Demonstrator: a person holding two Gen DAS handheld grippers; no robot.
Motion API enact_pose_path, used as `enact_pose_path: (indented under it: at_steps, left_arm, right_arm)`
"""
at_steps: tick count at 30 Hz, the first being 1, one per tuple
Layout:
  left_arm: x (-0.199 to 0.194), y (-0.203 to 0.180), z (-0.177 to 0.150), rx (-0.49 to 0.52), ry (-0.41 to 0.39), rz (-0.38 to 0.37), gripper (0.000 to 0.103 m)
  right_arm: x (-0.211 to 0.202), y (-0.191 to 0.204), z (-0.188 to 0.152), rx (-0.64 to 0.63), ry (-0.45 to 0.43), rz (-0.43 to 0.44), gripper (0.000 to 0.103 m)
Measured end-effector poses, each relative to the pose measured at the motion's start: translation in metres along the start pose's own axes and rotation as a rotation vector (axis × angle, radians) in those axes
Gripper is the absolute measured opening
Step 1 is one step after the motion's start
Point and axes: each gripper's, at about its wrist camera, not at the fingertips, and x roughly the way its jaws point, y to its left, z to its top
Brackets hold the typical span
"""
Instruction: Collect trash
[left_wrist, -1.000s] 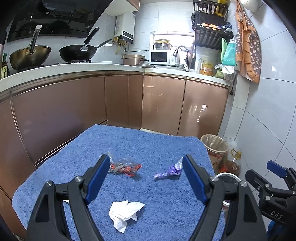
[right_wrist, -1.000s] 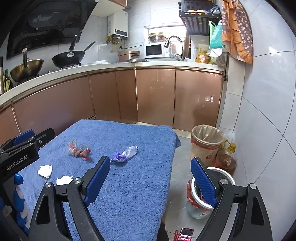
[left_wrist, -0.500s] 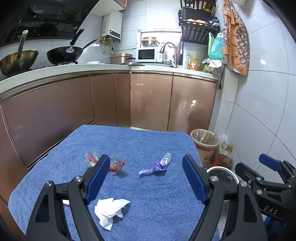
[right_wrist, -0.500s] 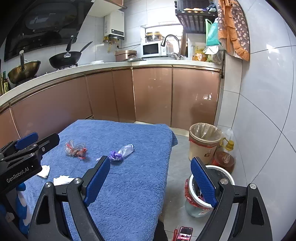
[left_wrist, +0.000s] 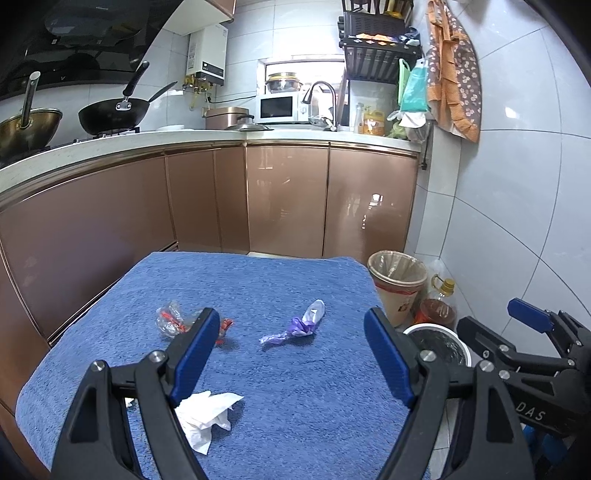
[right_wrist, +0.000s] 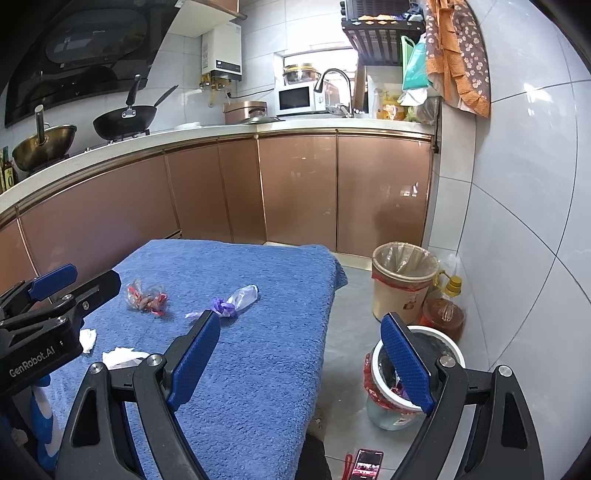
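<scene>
A table under a blue towel holds trash: a clear wrapper with red bits, a purple and clear plastic twist, and crumpled white tissue. My left gripper is open and empty above the near part of the towel, the tissue by its left finger. My right gripper is open and empty over the towel's right edge; it also shows in the left wrist view.
A lined tan trash bin stands on the floor right of the table, a white bucket with a dark liner nearer me, oil bottles between them. A phone lies on the floor. Copper cabinets run behind.
Both grippers have drawn back and risen slightly; the trash now looks farther off and shifted left in the left wrist view. Both stay open and empty.
</scene>
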Motion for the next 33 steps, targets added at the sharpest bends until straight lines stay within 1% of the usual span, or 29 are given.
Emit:
enact_pose_path:
  at_steps: [10,19,29,33]
  left_arm:
    - [0.001,-0.004,-0.003,-0.001,0.011,-0.038,0.08]
    - [0.002,-0.007,-0.005,0.008,0.011,-0.036,0.08]
    - [0.009,0.004,-0.005,-0.006,0.022,-0.031,0.08]
    - [0.015,0.019,-0.002,-0.012,0.043,-0.04,0.08]
  right_arm:
    - [0.002,-0.004,-0.002,0.009,0.006,-0.006,0.088]
    - [0.006,-0.004,-0.006,0.016,0.018,-0.014,0.088]
    - [0.014,0.003,-0.004,0.003,0.034,-0.001,0.088]
    - [0.021,0.01,0.0,-0.021,0.051,0.019,0.088]
